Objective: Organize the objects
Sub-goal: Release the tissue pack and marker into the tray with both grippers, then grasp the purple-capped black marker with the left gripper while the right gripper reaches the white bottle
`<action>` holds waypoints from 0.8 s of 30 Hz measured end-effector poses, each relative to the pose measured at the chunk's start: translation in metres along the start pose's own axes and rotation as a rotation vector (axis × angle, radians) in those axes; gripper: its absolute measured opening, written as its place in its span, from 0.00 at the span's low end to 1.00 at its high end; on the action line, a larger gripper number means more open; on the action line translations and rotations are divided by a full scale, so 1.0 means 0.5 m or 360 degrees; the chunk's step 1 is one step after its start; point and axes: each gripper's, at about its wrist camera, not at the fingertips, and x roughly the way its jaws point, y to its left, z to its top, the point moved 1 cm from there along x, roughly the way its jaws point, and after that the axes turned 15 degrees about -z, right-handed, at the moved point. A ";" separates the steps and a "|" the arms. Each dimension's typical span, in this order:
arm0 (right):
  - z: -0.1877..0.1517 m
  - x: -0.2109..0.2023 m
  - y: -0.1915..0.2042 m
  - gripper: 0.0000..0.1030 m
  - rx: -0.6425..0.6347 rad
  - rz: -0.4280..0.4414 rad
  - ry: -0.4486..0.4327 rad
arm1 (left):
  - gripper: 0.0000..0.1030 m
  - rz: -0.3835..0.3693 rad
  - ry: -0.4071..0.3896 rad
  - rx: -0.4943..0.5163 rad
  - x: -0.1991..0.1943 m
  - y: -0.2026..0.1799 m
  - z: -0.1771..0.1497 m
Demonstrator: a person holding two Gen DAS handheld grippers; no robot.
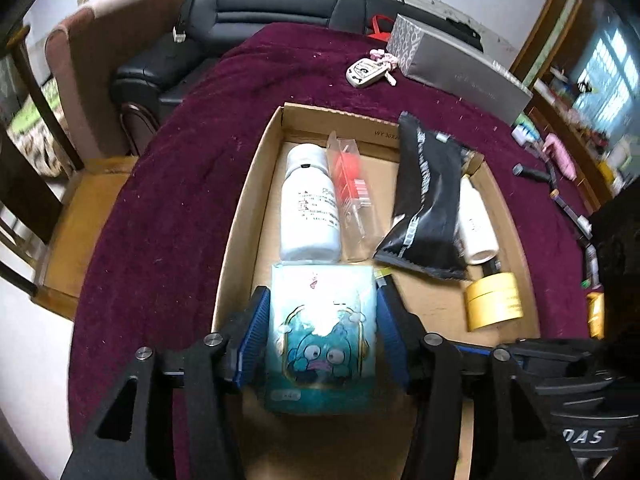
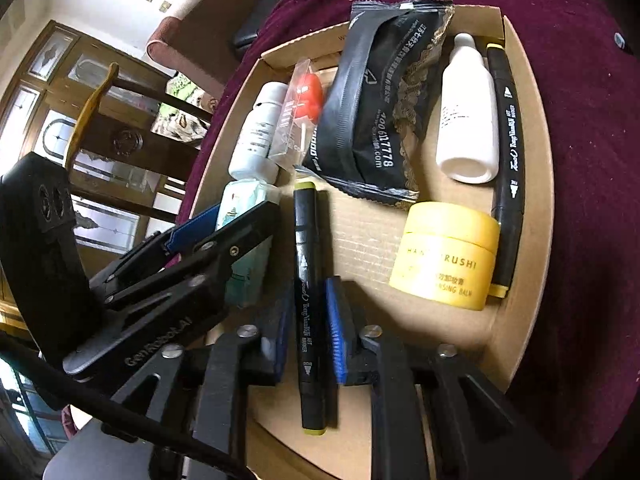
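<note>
A shallow cardboard box (image 1: 240,208) (image 2: 528,184) lies on a maroon cloth. My left gripper (image 1: 323,320) is shut on a teal cartoon tissue pack (image 1: 323,336), held at the box's near end; the pack also shows in the right wrist view (image 2: 240,208). My right gripper (image 2: 308,328) is shut on a black art marker (image 2: 306,280) with yellow-green ends, over the box floor. In the box lie a white bottle (image 1: 310,204), a clear pack with a red item (image 1: 352,184), a black pouch (image 1: 426,200), a small white bottle (image 2: 468,120), a yellow jar (image 2: 444,256) and another black marker (image 2: 506,160).
Outside the box on the cloth are a silver box (image 1: 460,64), a white key fob (image 1: 366,72) and several pens and small items (image 1: 560,184) at the right. A black sofa (image 1: 240,20) and a brown chair (image 1: 92,60) stand beyond the table.
</note>
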 end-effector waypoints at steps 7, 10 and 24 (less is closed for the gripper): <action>-0.012 -0.061 0.008 0.23 -0.0062 -0.0014 -0.0144 | 0.49 -0.0133 -0.0150 -0.0099 -0.087 -0.005 -0.007; -0.030 -0.129 -0.008 0.27 -0.0097 -0.0033 -0.0299 | 0.51 -0.0229 -0.0302 -0.0051 -0.152 -0.047 -0.017; -0.128 -0.436 -0.476 0.63 0.0457 -0.0749 -0.0721 | 0.56 -0.0598 -0.0179 0.0403 -0.086 -0.405 -0.092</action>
